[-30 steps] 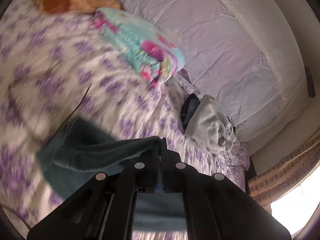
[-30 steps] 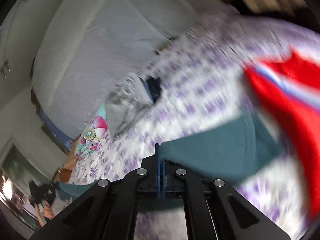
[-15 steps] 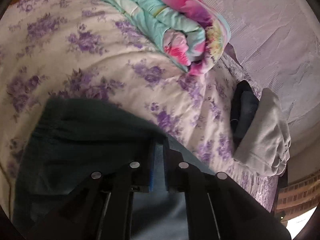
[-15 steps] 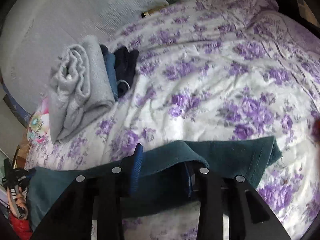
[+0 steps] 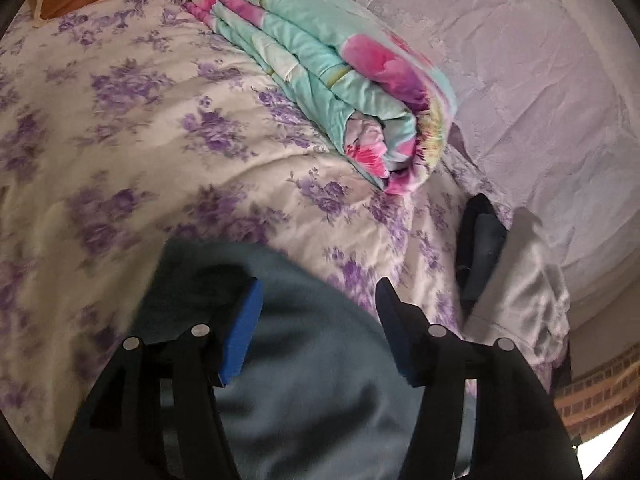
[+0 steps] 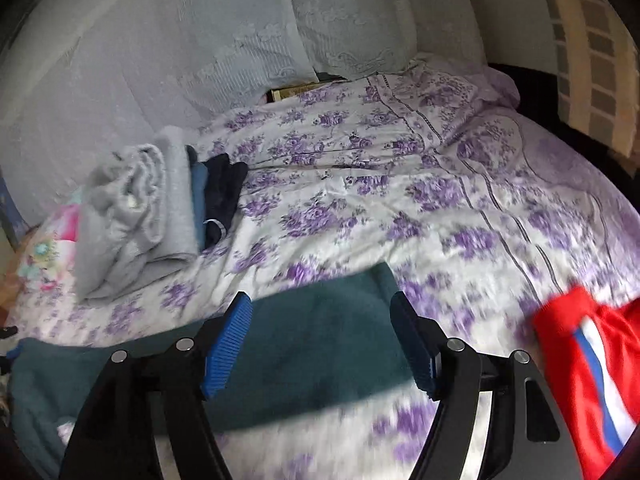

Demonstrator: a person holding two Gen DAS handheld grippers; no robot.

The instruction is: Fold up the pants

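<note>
The dark teal pants (image 6: 312, 344) lie flat on the bed (image 6: 360, 216), which has a white cover with purple flowers. In the right wrist view they make a long band, and the long axis goes from the lower left edge of the picture to the right and a little up. The right end is a straight short edge that points toward the red garment (image 6: 588, 372); the other end runs out of the picture at the left, so its shape cannot be told.

The right gripper (image 6: 320, 338) is above the right part of this band with its fingers wide apart, and the cloth shows between them — nothing is held. The left gripper (image 5: 318, 328) is also spread wide over the pants (image 5: 312, 360), and here the cloth fills the lower middle of the picture and its rounded far edge is just in front of the blue pads (image 5: 242, 330). If the fingertips touch the cloth, I cannot tell.

Behind the pants, near the wall (image 6: 140, 60), there is a folded grey garment (image 6: 136, 216) with dark blue clothes (image 6: 222, 196) touching its side. In the left wrist view the same grey garment (image 5: 524, 280) is at the right, and a folded blanket (image 5: 332, 80) in turquoise and pink lies farther up on the bed (image 5: 140, 140). The red garment with a white and blue stripe is on the bed just beside the right end of the pants — a narrow piece of cover shows between them.
</note>
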